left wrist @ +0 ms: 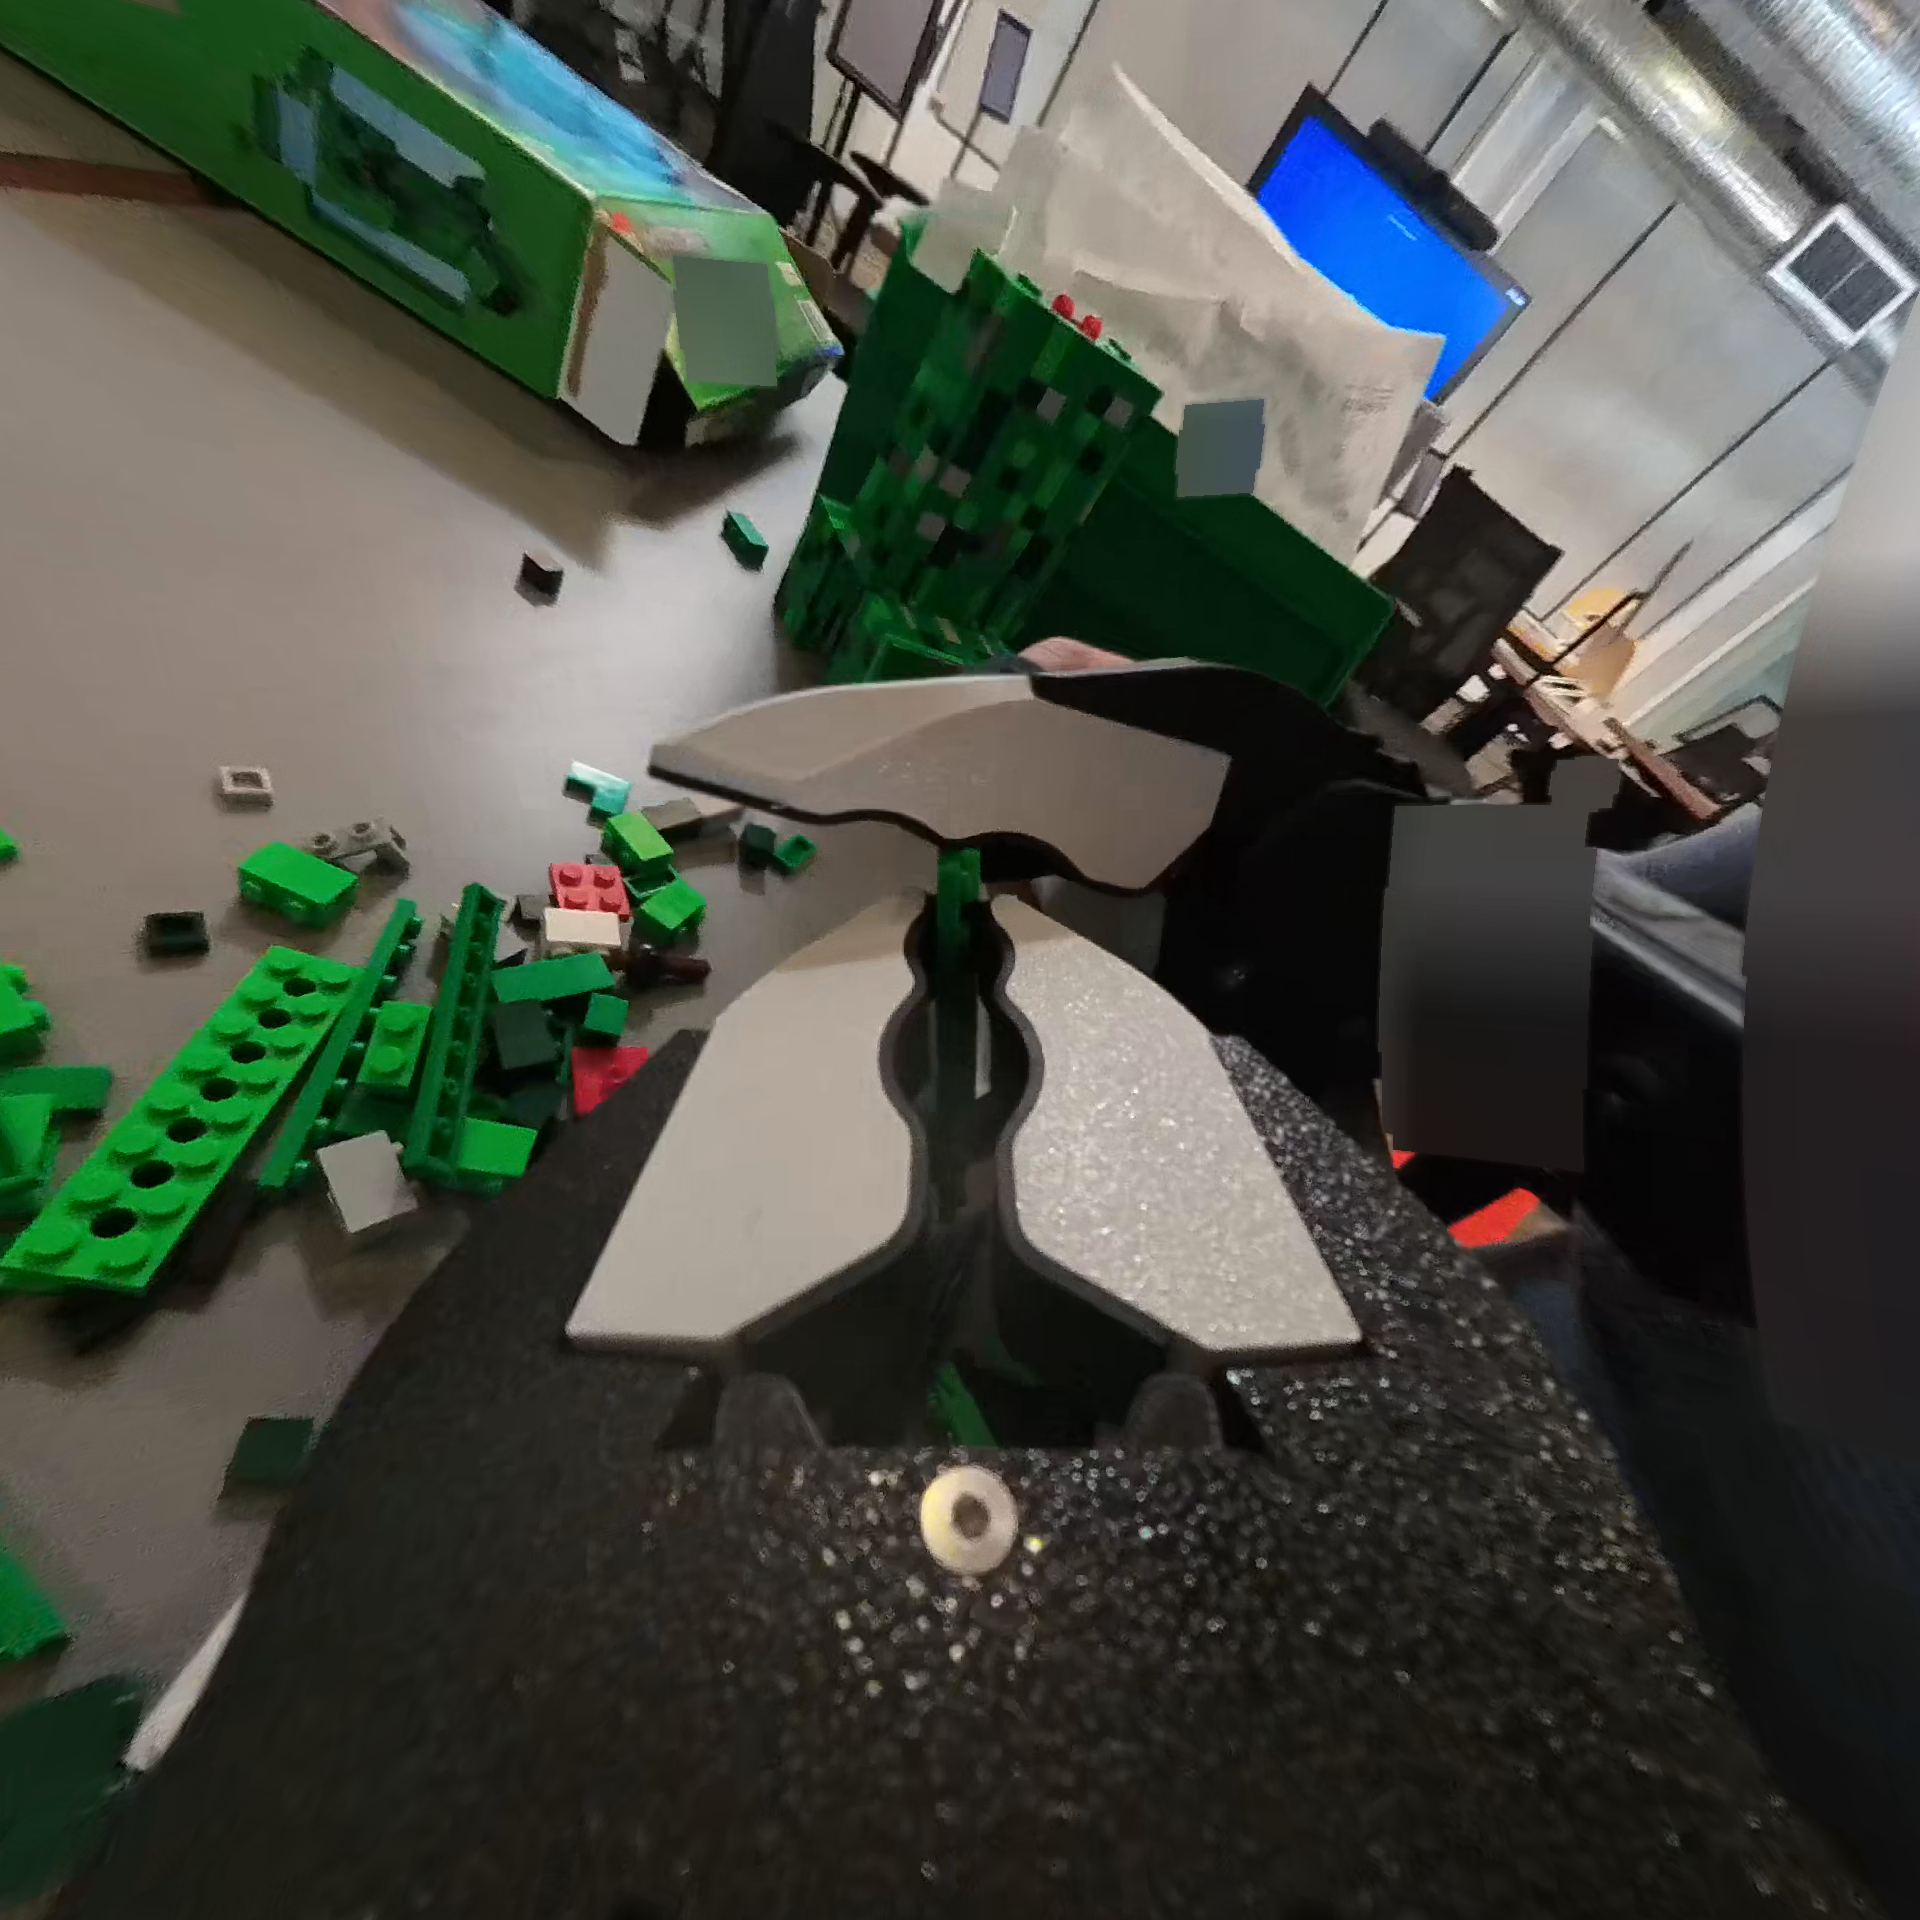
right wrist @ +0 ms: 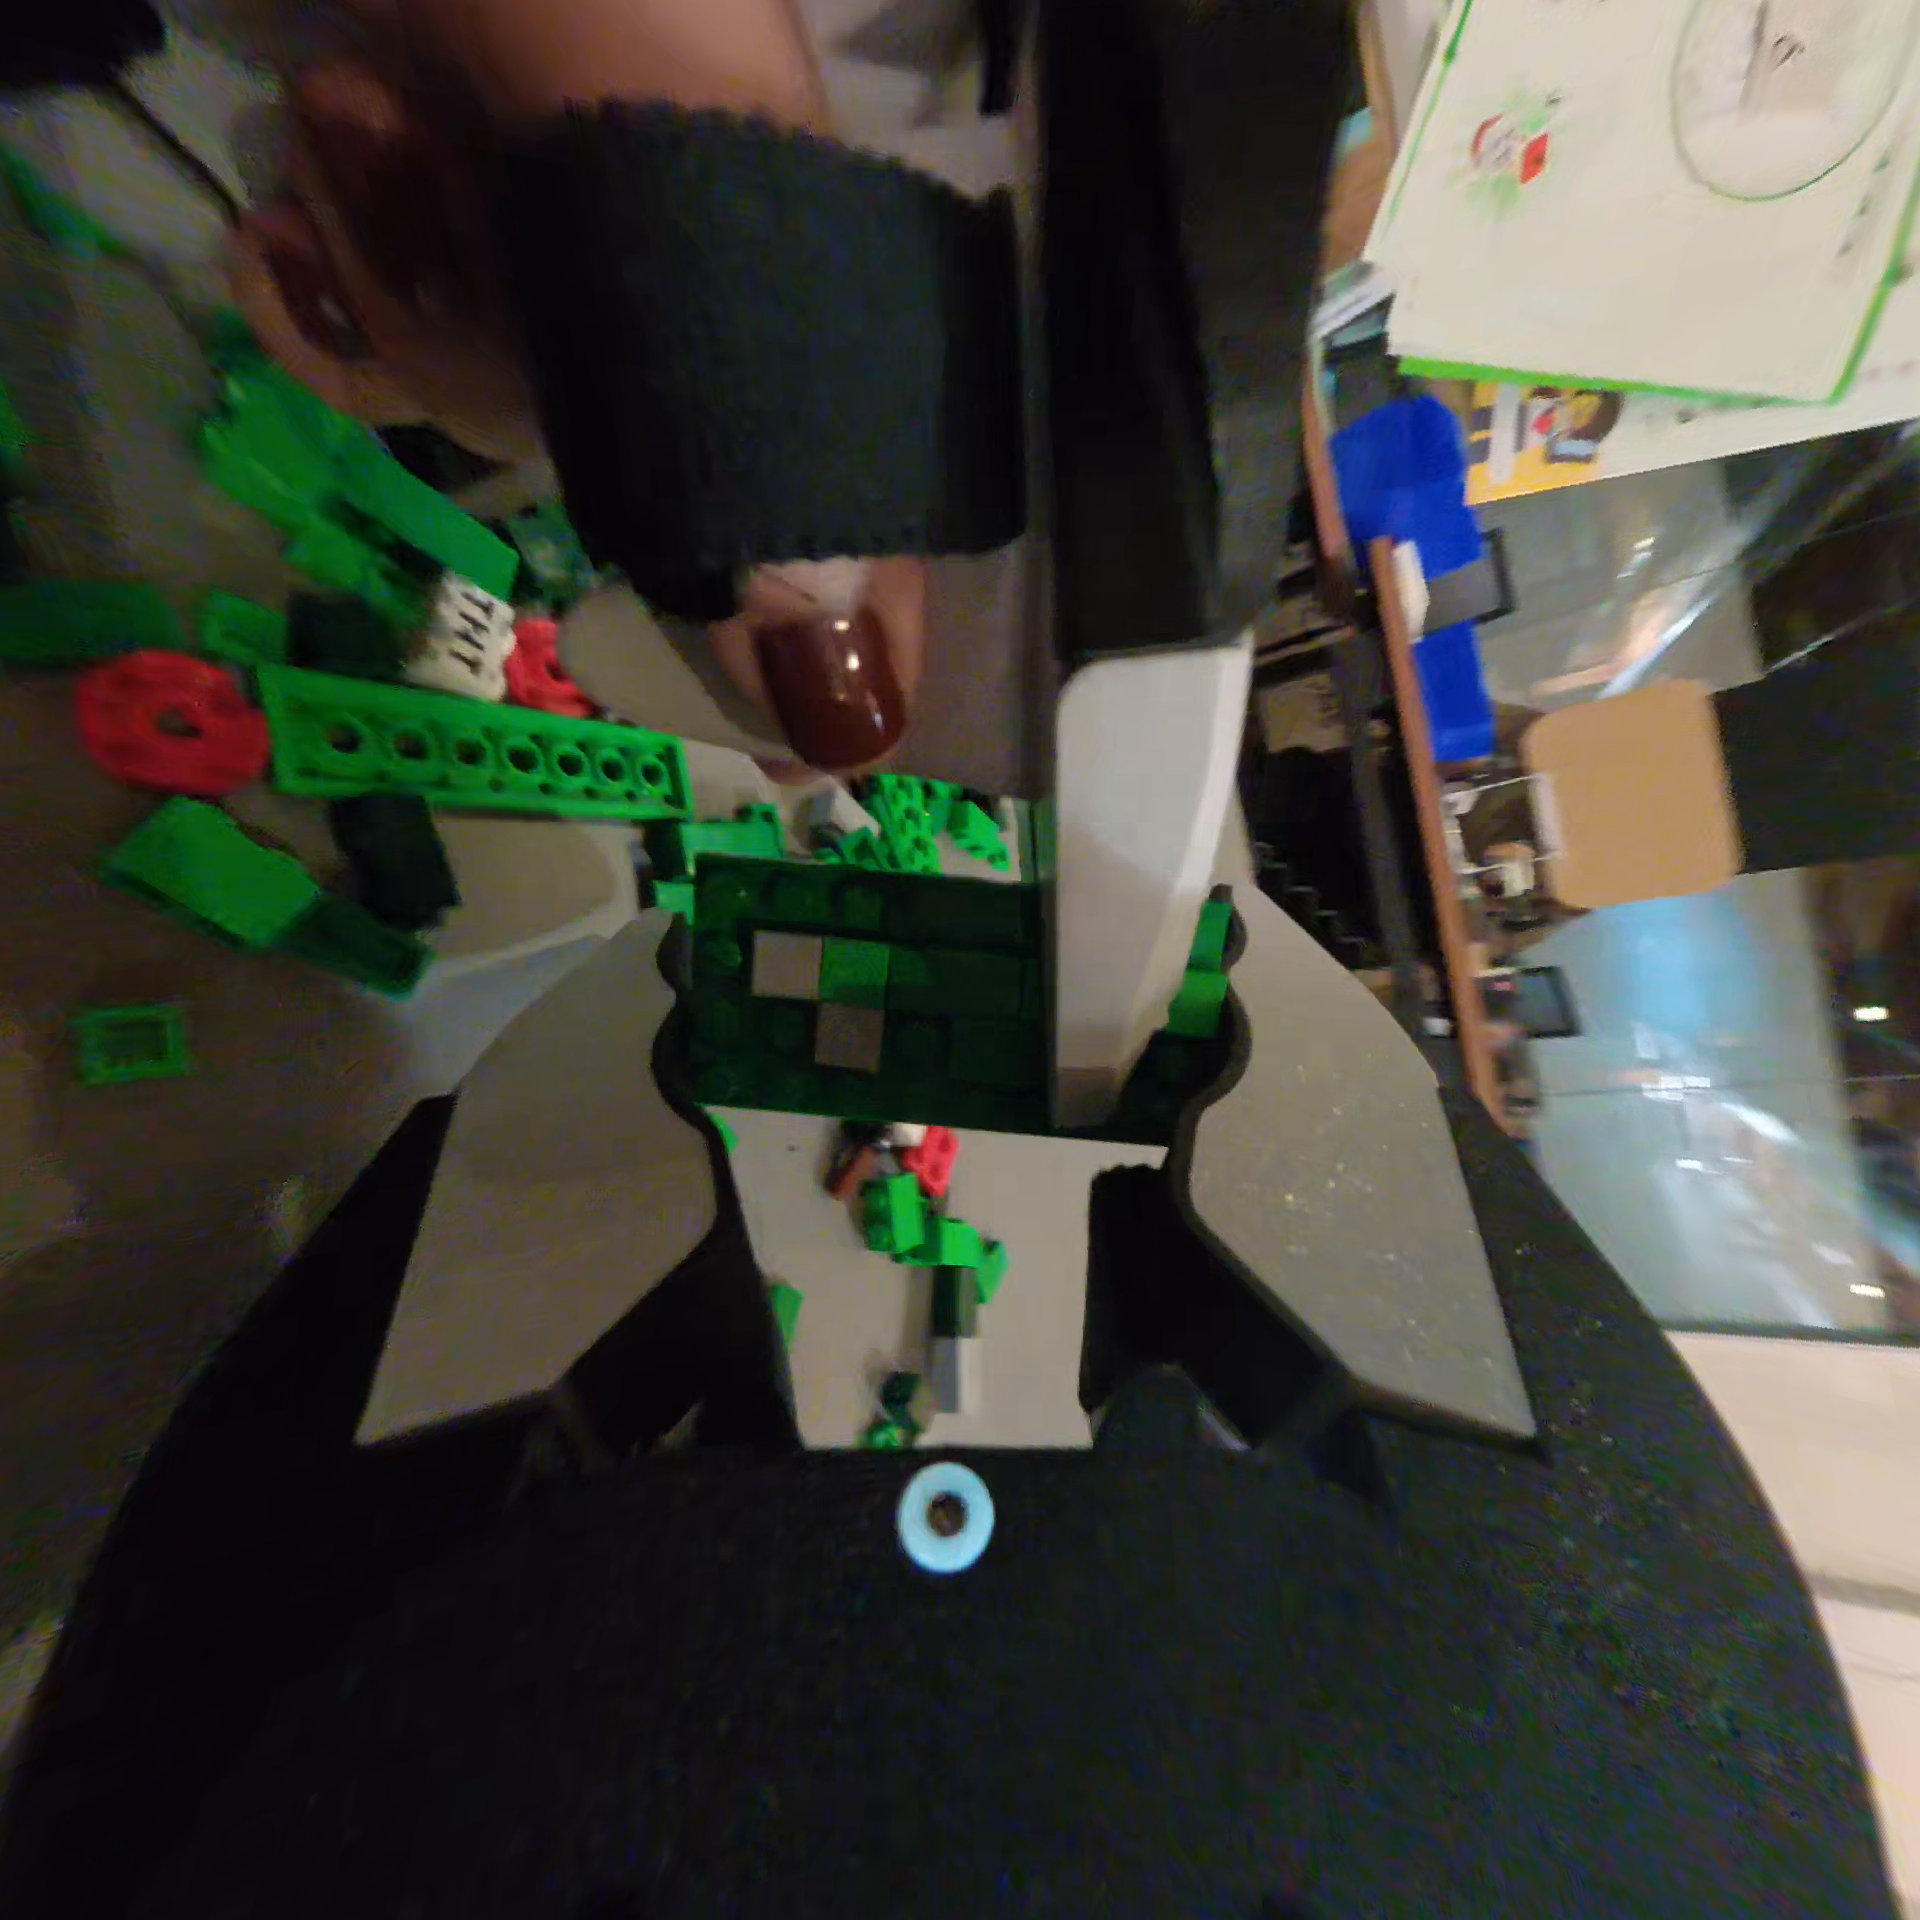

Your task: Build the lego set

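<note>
A flat green lego panel (right wrist: 904,987) with two grey tiles is held in the air between both grippers. My right gripper (right wrist: 945,920) is shut on it across its width, one finger on each side edge. My left gripper (left wrist: 956,920) is shut on the same panel (left wrist: 954,997), which shows edge-on as a thin green strip between its fingers. One left finger (right wrist: 1143,831) shows in the right wrist view, clamped over the panel's right part. A right finger (left wrist: 935,764) crosses just beyond the left fingertips. A hand (right wrist: 831,686) with a black strap is behind the panel.
Loose green, red and grey bricks lie on the grey table (left wrist: 312,540), among them a long holed plate (left wrist: 197,1122), a holed beam (right wrist: 468,748) and a red round piece (right wrist: 166,717). A built green tower (left wrist: 977,457), the set's box (left wrist: 416,197) and instruction sheets (right wrist: 1662,187) stand farther back. The grippers' ends are close to 5 cm from one another.
</note>
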